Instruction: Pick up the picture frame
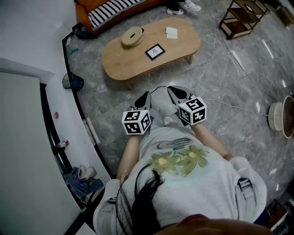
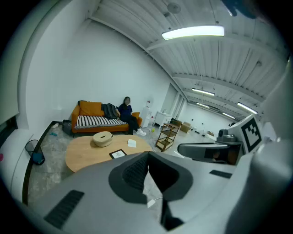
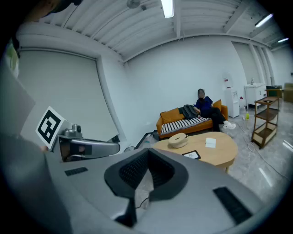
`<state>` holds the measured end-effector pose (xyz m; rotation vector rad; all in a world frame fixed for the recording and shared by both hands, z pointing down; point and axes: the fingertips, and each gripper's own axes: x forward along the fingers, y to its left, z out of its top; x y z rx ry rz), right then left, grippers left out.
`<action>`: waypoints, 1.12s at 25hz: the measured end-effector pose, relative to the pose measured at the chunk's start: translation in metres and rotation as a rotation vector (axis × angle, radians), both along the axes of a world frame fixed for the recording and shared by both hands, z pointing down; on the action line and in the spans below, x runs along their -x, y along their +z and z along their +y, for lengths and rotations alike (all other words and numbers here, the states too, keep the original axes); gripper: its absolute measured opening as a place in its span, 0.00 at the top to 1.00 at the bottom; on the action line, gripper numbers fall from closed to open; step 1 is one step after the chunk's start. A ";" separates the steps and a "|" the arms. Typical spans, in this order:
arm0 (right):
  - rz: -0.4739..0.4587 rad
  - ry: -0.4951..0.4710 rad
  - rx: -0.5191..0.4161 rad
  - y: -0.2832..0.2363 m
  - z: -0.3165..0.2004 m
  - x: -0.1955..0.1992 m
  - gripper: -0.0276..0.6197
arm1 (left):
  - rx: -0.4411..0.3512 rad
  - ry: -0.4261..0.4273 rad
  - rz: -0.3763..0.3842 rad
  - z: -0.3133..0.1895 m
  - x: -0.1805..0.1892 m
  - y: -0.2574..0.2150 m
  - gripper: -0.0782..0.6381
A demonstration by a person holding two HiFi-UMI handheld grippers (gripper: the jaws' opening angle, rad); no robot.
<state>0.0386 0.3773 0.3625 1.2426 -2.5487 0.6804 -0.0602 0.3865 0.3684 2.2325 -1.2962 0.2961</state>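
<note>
A small black picture frame (image 1: 155,52) lies flat on the oval wooden coffee table (image 1: 119,64), also seen from the left gripper view as the frame (image 2: 118,154) and from the right gripper view as the frame (image 3: 192,155). My left gripper (image 1: 146,95) and right gripper (image 1: 172,89) are held side by side in front of my chest, well short of the table. Both are shut with nothing between the jaws. The left gripper's tips (image 2: 147,154) and the right gripper's tips (image 3: 147,151) meet.
On the table also sit a round beige bowl-like object (image 1: 132,36) and a white card (image 1: 171,32). An orange sofa (image 1: 112,11) with a seated person (image 3: 206,106) stands behind. A wooden shelf unit (image 1: 241,18) is at the right. Cables (image 1: 229,106) run across the grey floor.
</note>
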 end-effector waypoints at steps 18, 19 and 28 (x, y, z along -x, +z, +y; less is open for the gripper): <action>0.031 -0.003 0.067 0.028 -0.057 0.004 0.95 | 0.089 0.013 0.017 -0.058 0.000 0.029 0.87; 0.031 -0.004 0.070 0.029 -0.066 0.005 0.95 | 0.096 0.013 0.014 -0.069 0.001 0.032 0.87; 0.063 -0.013 0.097 0.035 -0.162 0.009 0.95 | 0.146 0.007 0.014 -0.162 0.010 0.044 0.87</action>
